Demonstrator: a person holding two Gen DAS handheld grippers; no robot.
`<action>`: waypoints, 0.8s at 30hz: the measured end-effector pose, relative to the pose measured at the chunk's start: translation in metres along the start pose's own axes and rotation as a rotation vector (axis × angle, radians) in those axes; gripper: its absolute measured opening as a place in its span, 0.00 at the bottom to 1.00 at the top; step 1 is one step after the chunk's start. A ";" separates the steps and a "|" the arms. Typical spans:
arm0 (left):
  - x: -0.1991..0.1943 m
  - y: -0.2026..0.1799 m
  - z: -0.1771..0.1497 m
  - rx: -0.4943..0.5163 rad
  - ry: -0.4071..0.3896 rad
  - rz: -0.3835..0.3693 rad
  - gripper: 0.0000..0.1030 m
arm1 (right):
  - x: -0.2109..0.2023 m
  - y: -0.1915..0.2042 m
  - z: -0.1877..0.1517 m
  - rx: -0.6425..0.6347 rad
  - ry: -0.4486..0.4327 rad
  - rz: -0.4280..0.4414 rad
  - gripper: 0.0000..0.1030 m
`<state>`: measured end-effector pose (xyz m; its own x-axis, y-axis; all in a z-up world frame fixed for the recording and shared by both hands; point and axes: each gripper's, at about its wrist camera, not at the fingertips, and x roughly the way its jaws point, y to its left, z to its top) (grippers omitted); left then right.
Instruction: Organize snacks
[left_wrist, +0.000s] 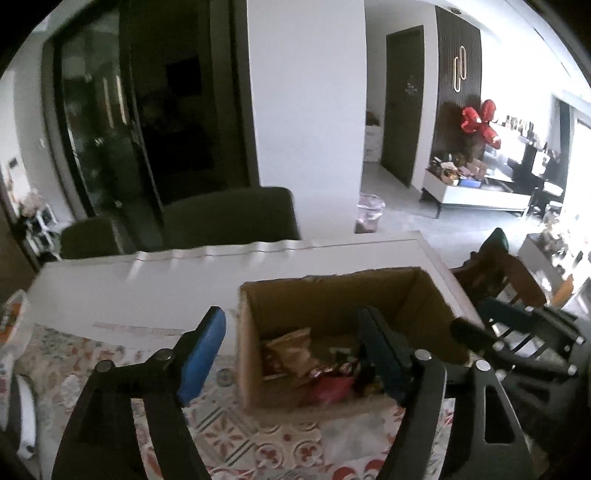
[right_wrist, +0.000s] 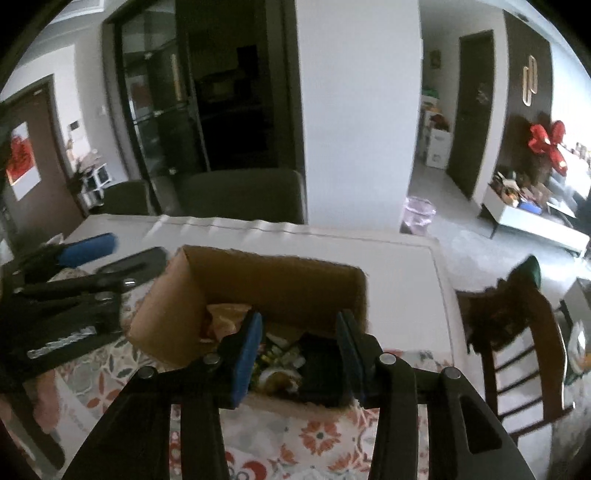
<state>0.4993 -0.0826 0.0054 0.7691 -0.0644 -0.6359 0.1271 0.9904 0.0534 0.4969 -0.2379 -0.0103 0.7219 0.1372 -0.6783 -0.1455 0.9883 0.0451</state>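
Crinkly foil snack packets (left_wrist: 317, 365) in the brown cardboard box (left_wrist: 332, 291) are judged light and slippery, best pinched at a seam; the left gripper (left_wrist: 291, 350) and right gripper (right_wrist: 299, 354) are held open and empty.

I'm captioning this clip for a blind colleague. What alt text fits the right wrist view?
The right gripper, open and empty, hangs over an open cardboard box of snack packets on a floral tablecloth. The left gripper sits just left of the box, with dark chairs and a white pillar behind.
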 end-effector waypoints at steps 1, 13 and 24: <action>-0.007 0.000 -0.005 0.005 -0.007 0.020 0.78 | -0.005 -0.001 -0.003 0.006 -0.006 -0.006 0.42; -0.127 0.000 -0.074 -0.007 -0.144 0.153 0.99 | -0.110 0.010 -0.059 0.051 -0.163 -0.061 0.85; -0.212 0.002 -0.139 0.026 -0.151 0.139 1.00 | -0.189 0.036 -0.125 0.033 -0.173 -0.116 0.85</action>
<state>0.2493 -0.0498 0.0334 0.8655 0.0534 -0.4980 0.0274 0.9878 0.1534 0.2703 -0.2365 0.0282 0.8381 0.0286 -0.5448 -0.0341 0.9994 -0.0001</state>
